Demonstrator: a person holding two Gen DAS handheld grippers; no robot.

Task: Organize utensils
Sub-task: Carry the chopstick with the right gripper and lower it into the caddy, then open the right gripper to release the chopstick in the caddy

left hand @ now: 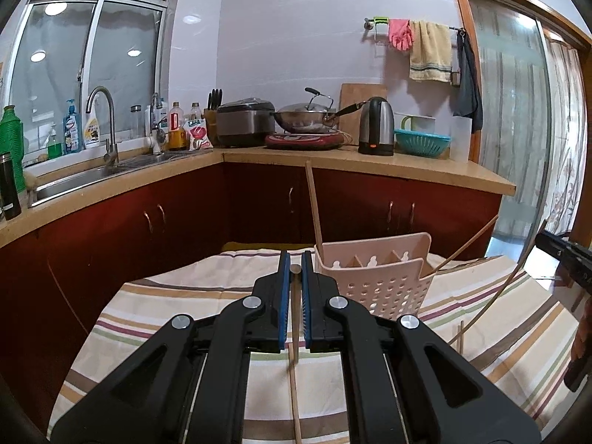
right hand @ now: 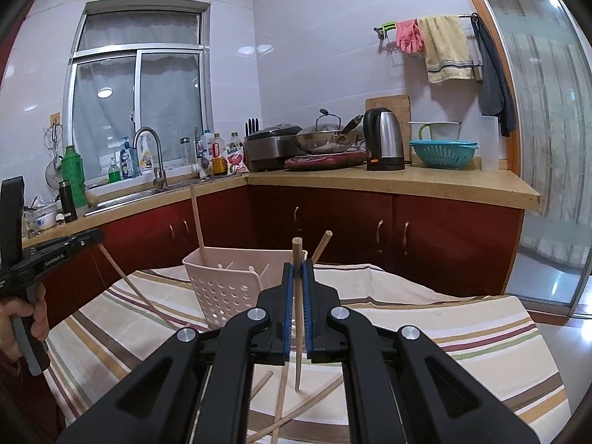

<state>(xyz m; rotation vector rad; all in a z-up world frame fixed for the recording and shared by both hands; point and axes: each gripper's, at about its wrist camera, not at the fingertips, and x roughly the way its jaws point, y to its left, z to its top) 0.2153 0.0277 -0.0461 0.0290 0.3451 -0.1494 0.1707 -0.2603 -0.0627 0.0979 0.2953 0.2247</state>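
Observation:
My left gripper [left hand: 295, 259] is shut on a wooden chopstick [left hand: 296, 333] that hangs down between its blue pads, above the striped tablecloth [left hand: 166, 296]. Just right of it stands the pink perforated utensil holder [left hand: 373, 281], with one chopstick [left hand: 313, 203] upright in its back corner and another [left hand: 466, 244] leaning out to the right. My right gripper [right hand: 297, 264] is shut on a second chopstick [right hand: 298, 318], held almost vertical to the right of the holder [right hand: 222, 288]. Several loose chopsticks [right hand: 314, 403] lie on the cloth beneath. A hand holds the left gripper [right hand: 74, 242] at the left edge.
The round table [right hand: 444, 325] stands in front of red cabinets [left hand: 148, 229]. On the L-shaped counter behind are a sink [left hand: 92, 177], bottles, a rice cooker [left hand: 244, 120], a wok [left hand: 307, 116], a kettle [left hand: 377, 125] and a teal colander [left hand: 421, 140]. A sliding glass door [right hand: 547, 185] is at the right.

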